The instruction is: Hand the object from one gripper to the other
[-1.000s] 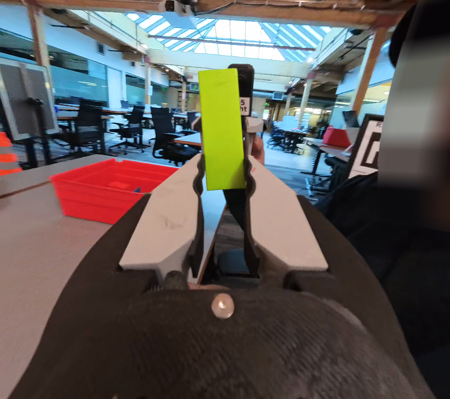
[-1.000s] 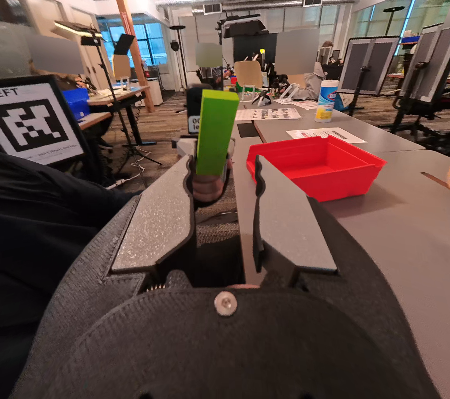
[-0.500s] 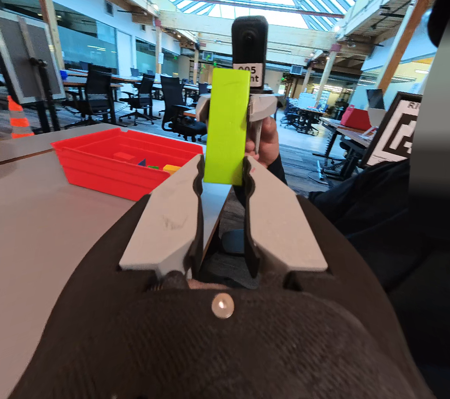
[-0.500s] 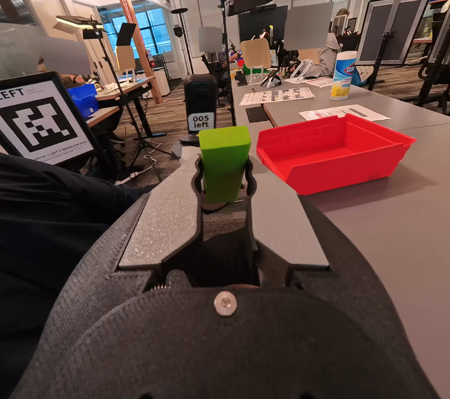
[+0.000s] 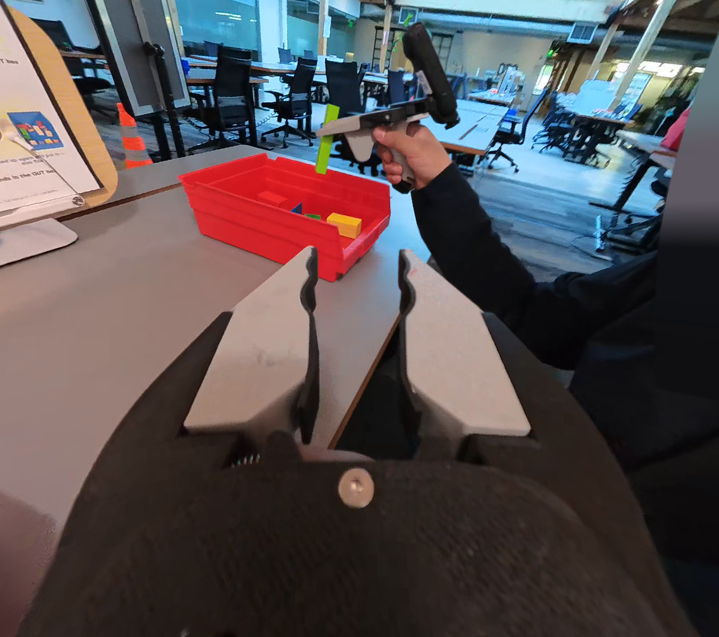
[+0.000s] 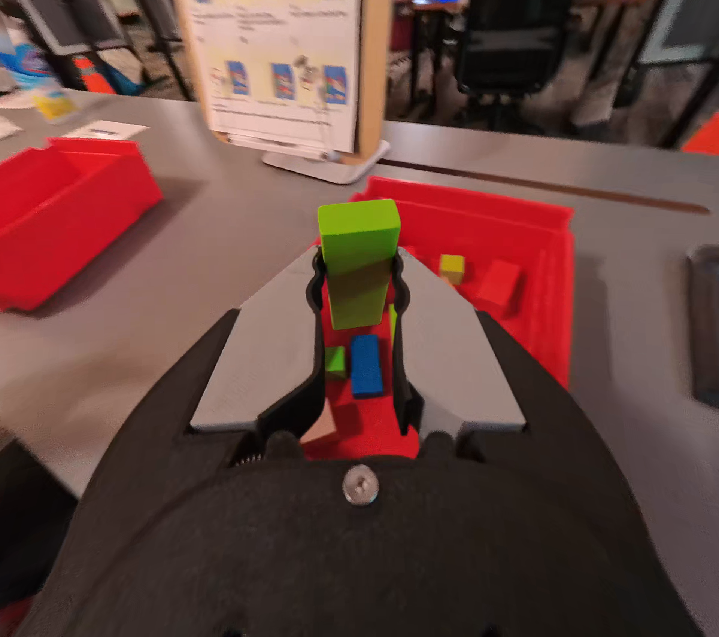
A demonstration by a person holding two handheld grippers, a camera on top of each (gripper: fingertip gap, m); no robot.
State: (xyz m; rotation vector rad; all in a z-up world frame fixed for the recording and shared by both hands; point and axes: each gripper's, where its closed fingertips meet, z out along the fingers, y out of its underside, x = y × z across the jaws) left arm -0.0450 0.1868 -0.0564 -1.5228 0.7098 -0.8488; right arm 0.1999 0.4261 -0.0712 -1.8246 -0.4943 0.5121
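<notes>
My right gripper [image 6: 358, 268] is shut on a long lime-green block [image 6: 358, 260], held upright over a red bin [image 6: 560, 268]. In the left wrist view the right gripper [image 5: 328, 130] holds the green block [image 5: 326, 140] above the red bin [image 5: 249, 225], a hand around its handle. My left gripper [image 5: 355, 268] is open with nothing between its fingers, low over the grey table [image 5: 116, 307] near its edge, in front of the bin.
The bin holds several blocks: yellow [image 5: 344, 224], red [image 6: 500, 288], blue [image 6: 365, 365], small green [image 6: 335, 363]. A second red bin [image 6: 58, 221] stands at the left. An instruction board on a stand [image 6: 280, 35] is behind. A traffic cone [image 5: 130, 138] stands beyond the table. There is about 35 cm between the tips of the two grippers.
My left gripper opened and let go of the green block. My right gripper, shut on it half a second ago, carried it away over the bin with blocks.
</notes>
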